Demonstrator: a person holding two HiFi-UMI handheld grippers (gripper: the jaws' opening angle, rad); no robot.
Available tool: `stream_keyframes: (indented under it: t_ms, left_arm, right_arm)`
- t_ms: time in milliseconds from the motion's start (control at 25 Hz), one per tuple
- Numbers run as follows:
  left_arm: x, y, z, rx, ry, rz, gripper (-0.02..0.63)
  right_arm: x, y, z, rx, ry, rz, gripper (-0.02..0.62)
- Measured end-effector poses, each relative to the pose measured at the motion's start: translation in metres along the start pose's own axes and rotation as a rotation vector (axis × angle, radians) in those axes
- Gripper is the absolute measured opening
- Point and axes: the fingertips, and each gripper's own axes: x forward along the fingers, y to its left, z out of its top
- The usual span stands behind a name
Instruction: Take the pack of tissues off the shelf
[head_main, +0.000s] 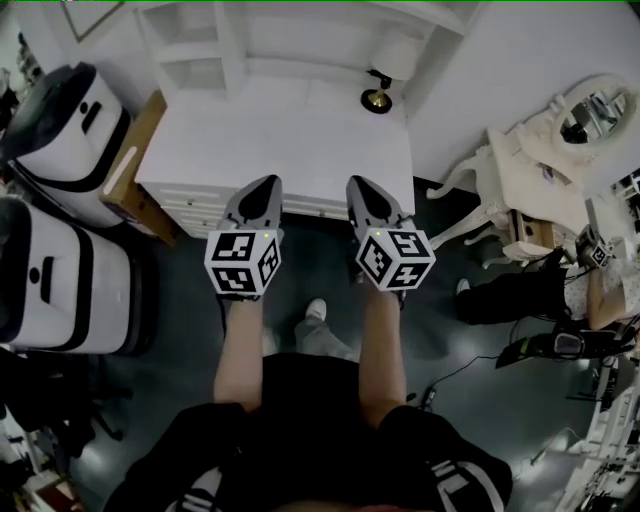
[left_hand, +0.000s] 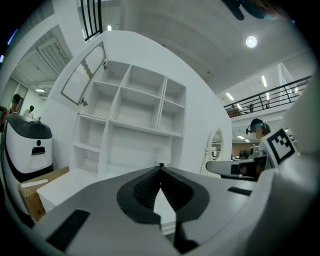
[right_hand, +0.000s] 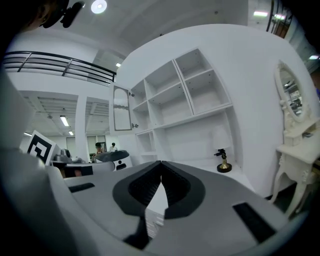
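Facing shelf (head_main: 230, 45), left tongs (head_main: 267, 183), right tongs (head_main: 358, 183) closed

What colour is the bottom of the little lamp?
The lamp base is gold, under a black stem. It shows best in the right gripper view.

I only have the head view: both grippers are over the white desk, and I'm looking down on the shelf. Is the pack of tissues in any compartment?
Observer: In the left gripper view, every compartment of the shelf that shows looks bare. I see no pack.
Operator: Is anything closed off?
Observer: No. The one cabinet door, at the upper left, is swung open.
Operator: And the jaws?
Observer: Both are shut, tips meeting on nothing: left gripper, right gripper.
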Motion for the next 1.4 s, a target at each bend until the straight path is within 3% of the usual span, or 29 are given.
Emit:
stream_keyframes:
  t_ms: [360,560,720,1000,1240,1400]
  left_arm:
    - [0.104,-0.013,0.015,0.062,0.018,-0.05,0.01]
    - [0.162,-0.031,0.008,0.074,0.021,-0.123,0.009]
    - [0.19,-0.047,0.012,0.068,0.001,-0.139,0.01]
    - [0.212,-0.041,0.01,0.023,-0.017,-0.122,0.009]
    - [0.218,-0.018,0.003,-0.003,0.005,-0.069,0.01]
    - [0.235,-0.012,-0.004,-0.003,0.039,-0.075,0.01]
  right_arm:
    - [0.036,-0.103,0.036,0.067,-0.103,-0.071,0.018]
    - [0.064,-0.149,0.041,0.067,-0.114,-0.102,0.018]
    - [0.07,-0.179,0.054,0.042,-0.119,-0.109,0.018]
    - [0.097,-0.187,0.054,0.001,-0.071,-0.07,0.018]
    - [0.124,-0.176,0.04,0.009,-0.025,-0.012,0.018]
    - [0.142,-0.185,0.03,0.028,-0.001,-0.016,0.018]
